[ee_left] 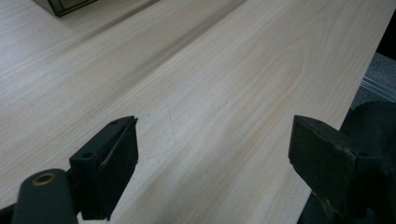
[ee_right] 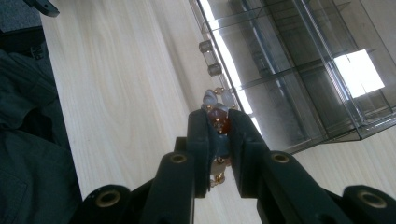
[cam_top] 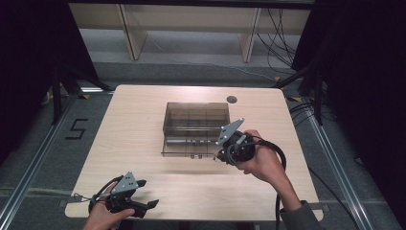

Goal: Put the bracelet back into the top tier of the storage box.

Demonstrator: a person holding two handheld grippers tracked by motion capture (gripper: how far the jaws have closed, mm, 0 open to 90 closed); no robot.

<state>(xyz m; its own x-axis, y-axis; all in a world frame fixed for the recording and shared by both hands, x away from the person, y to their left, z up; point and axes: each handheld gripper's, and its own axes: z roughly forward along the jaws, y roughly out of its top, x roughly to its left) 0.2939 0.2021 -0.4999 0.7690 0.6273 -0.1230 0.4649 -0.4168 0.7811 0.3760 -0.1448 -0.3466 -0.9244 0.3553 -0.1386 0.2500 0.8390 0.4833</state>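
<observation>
The pale wooden surface [cam_top: 143, 124] lay bare along its left half and near edge, with wide room there. A smoky clear compartment box [cam_top: 195, 125] sat at its middle, well back from every edge. The right gripper [cam_top: 221, 158] hung just off the box's front right corner, jaws pinching a beaded bracelet [ee_right: 218, 117]. The left gripper [cam_top: 149, 205] rested at the near left edge, jaws spread over bare wood.

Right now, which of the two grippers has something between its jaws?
The right gripper, beside the clear box: its jaws are shut on a beaded piece. The left gripper stands open over bare table.
</observation>
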